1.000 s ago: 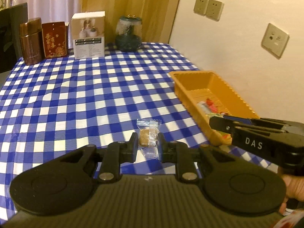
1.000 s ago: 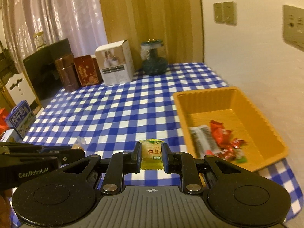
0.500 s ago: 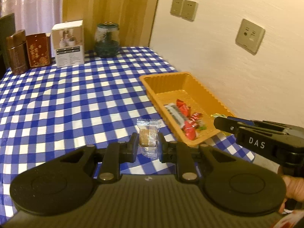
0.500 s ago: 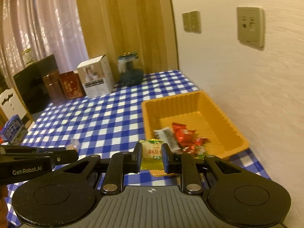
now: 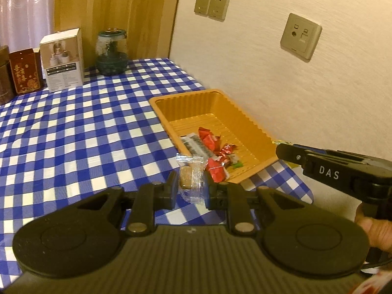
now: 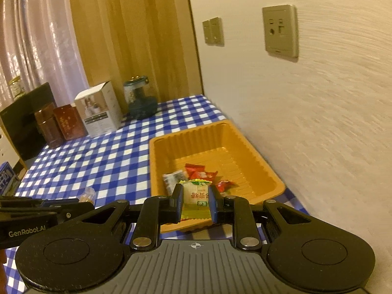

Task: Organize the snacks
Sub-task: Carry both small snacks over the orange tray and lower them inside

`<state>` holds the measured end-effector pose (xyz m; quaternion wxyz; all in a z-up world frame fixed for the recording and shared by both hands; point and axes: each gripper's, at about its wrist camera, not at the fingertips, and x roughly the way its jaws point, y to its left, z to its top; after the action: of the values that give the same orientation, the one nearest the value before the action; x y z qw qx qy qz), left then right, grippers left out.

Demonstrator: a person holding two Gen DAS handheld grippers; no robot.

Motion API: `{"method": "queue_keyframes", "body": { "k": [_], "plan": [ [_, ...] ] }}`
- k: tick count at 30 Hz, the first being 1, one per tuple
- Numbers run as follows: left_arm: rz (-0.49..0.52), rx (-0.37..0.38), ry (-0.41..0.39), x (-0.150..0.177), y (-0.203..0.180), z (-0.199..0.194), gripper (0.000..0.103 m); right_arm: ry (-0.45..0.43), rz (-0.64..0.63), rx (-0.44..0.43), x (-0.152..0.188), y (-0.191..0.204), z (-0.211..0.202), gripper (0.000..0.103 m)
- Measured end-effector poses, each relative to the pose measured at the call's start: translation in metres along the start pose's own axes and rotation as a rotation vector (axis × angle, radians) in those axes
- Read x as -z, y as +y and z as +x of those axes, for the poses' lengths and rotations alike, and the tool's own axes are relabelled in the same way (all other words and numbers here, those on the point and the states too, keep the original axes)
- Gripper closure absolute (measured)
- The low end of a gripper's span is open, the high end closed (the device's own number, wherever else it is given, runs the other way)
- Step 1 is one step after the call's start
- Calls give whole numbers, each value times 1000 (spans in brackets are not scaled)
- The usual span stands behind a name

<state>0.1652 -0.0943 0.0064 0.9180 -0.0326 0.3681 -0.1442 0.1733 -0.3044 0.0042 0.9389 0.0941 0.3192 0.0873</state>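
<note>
My left gripper (image 5: 190,186) is shut on a clear-wrapped brown biscuit (image 5: 190,177), held above the checked cloth just left of the orange tray (image 5: 247,125). Pinched upright in my shut right gripper (image 6: 196,202) is a yellow-green candy packet (image 6: 196,197), over the tray's near rim (image 6: 156,191). Several wrapped snacks lie in the tray: red packets (image 6: 199,171) and a black-and-white one (image 5: 196,145). From the left wrist view the right gripper (image 5: 284,150) reaches in at the right, beside the tray's near corner; in the right wrist view the left gripper (image 6: 84,199) shows at the left with the biscuit.
A blue-and-white checked tablecloth (image 5: 73,132) covers the table. At its far end stand a white box (image 5: 62,60), a dark glass jar (image 5: 111,54) and brown tins (image 5: 24,71). The tray sits against a cream wall (image 5: 294,85) with sockets. A hand (image 5: 374,230) holds the right gripper.
Both grippers have moved to the right toward the tray, each keeping its snack. The tray now sits nearer the middle of both views, and the right gripper's packet is over its near rim.
</note>
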Motion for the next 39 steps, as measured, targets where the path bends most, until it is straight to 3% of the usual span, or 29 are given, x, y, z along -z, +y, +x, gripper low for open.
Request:
{"method": "queue_keyframes", "body": {
  "k": [11, 26, 39],
  "plan": [
    [7, 43, 10, -14, -18, 29, 85, -4, 24, 31, -14, -27, 10, 81],
    [12, 76, 34, -39, -39, 90, 85, 19, 53, 38, -36, -61, 53, 81],
    [22, 94, 73, -46, -43, 130, 84, 44, 77, 47, -39, -72, 78, 81]
  ]
}}
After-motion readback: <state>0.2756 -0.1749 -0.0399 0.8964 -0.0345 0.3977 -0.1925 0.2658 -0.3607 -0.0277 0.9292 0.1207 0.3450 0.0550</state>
